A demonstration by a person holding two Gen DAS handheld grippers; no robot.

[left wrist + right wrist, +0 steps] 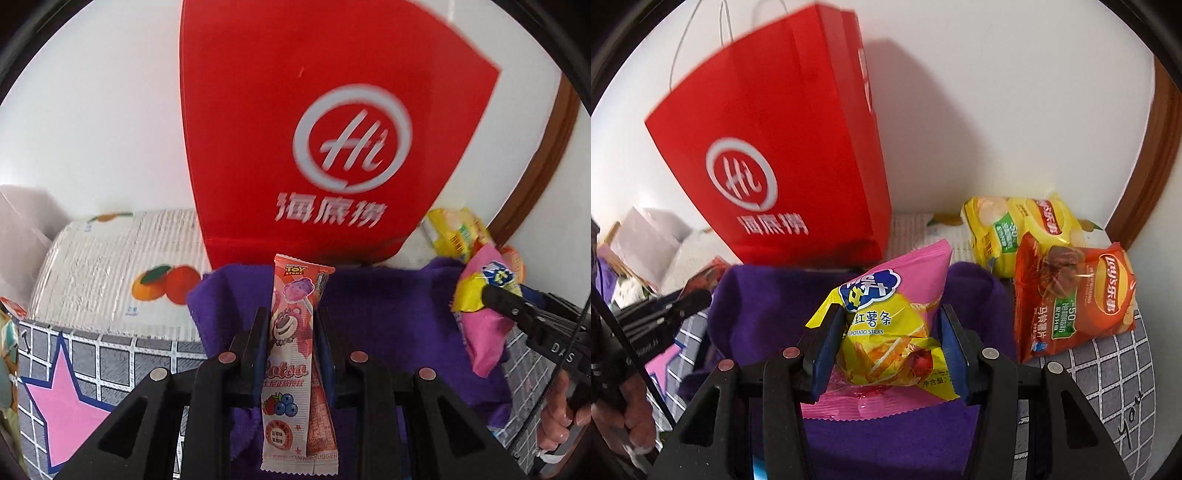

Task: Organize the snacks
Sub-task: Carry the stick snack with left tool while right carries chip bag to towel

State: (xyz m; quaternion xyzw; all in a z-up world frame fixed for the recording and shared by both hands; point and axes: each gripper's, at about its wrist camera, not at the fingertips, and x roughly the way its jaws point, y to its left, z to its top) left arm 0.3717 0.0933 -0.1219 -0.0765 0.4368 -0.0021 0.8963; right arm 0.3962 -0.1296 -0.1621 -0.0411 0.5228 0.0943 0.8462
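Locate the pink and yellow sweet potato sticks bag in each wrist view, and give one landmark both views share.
Left wrist view: sweet potato sticks bag at the right edge, clamped by the right gripper.
Right wrist view: the bag sits centre, between the fingers, over the purple cloth.
Shared landmark: red paper bag.

Grid-patterned surface [1108,369], purple cloth [768,310], two chip bags [1075,295], red paper bag [775,147]
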